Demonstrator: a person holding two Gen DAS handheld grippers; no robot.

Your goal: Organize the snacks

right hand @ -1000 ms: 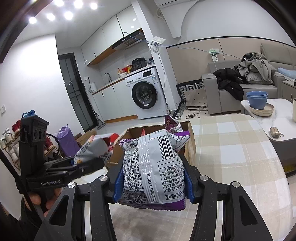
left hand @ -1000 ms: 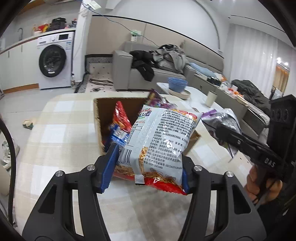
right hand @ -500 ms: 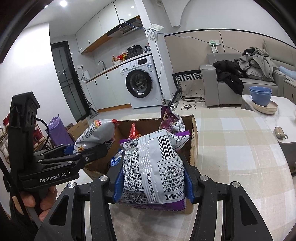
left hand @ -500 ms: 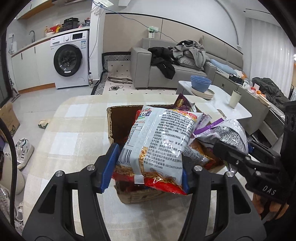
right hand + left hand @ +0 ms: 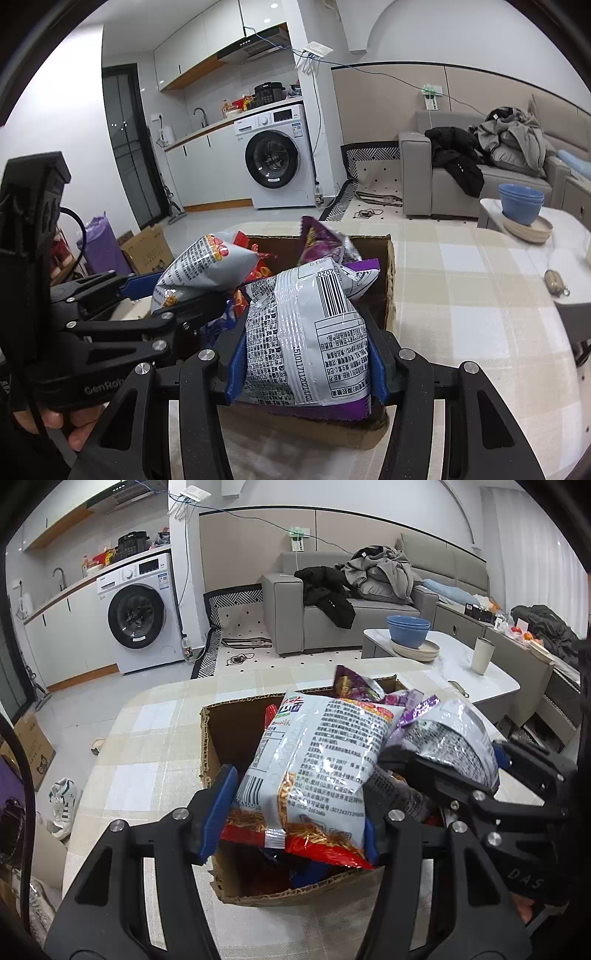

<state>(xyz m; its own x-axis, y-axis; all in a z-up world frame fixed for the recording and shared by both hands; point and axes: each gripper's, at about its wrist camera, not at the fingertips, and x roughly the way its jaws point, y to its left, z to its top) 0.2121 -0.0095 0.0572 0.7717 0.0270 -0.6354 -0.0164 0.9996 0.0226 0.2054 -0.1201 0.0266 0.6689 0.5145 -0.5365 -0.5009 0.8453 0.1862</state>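
Note:
An open cardboard box (image 5: 221, 731) sits on the checked tablecloth and holds several snack bags. My left gripper (image 5: 291, 812) is shut on a red-and-white snack bag (image 5: 317, 760) held over the box. My right gripper (image 5: 306, 354) is shut on a purple-and-silver snack bag (image 5: 314, 332), also over the box (image 5: 384, 288). In the left wrist view the right gripper (image 5: 436, 771) and its bag (image 5: 450, 738) sit close on the right. In the right wrist view the left gripper (image 5: 173, 291) with its bag (image 5: 199, 269) is close on the left. The two bags nearly touch.
The checked table (image 5: 480, 295) extends right of the box, with a small brown object (image 5: 556, 282) on it. A low white table with a blue bowl (image 5: 408, 629) and a cup (image 5: 482, 653) stands behind. A sofa and a washing machine (image 5: 136, 616) are farther back.
Both grippers have moved forward with their bags and now hold them right above the box. They have also come closer to each other.

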